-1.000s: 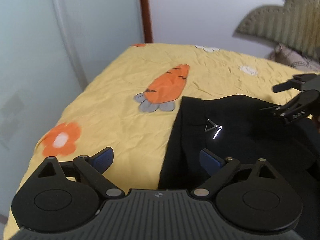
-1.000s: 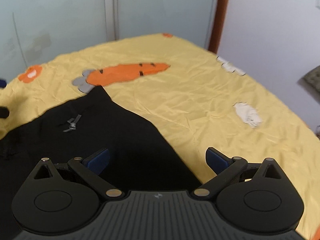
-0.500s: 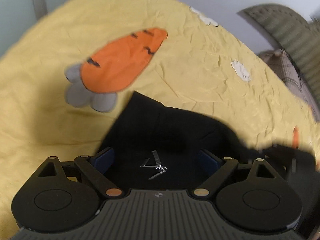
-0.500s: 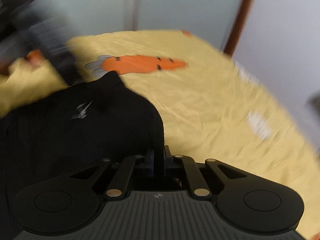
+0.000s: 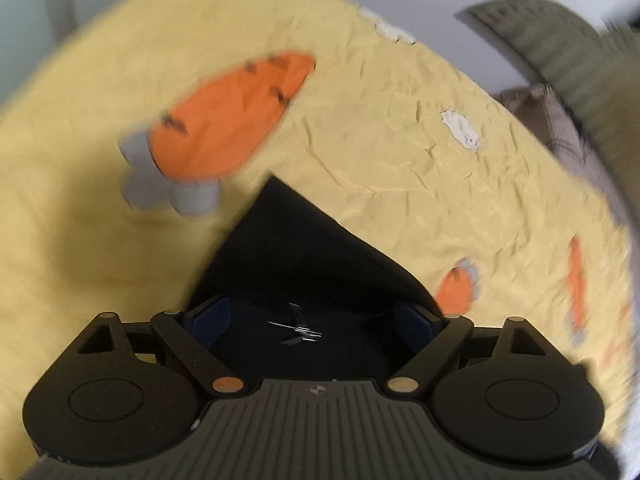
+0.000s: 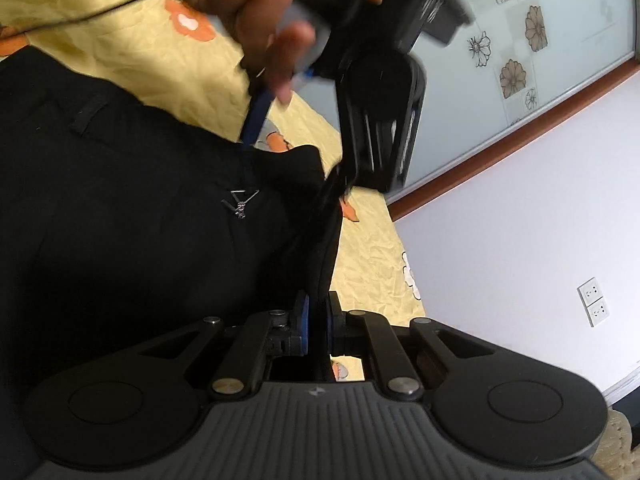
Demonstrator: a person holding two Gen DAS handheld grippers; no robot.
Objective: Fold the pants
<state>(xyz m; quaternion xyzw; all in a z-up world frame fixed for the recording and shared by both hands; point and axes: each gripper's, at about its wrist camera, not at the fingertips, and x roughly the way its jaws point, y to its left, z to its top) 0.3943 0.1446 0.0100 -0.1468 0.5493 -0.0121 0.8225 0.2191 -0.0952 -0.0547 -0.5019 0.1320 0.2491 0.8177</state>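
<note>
Black pants (image 5: 296,256) with a small silver logo lie on a yellow bedsheet (image 5: 400,152) printed with orange carrots. My left gripper (image 5: 312,320) is open, its blue pads on either side of the waistband corner by the logo. In the right wrist view my right gripper (image 6: 316,320) is shut on the pants' (image 6: 140,208) edge, which is lifted off the sheet (image 6: 372,248). The hand-held left gripper (image 6: 256,120) shows above it, a blue finger touching the fabric.
A frosted glass door with flower prints (image 6: 520,36) and a white wall with sockets (image 6: 594,302) stand beyond the bed. An olive ribbed cushion (image 5: 560,52) and a plaid one (image 5: 560,128) lie at the bed's far right.
My right gripper closed on the pants' edge and lifted it, tilting its view. My left gripper moved forward and down onto the waistband corner, still open.
</note>
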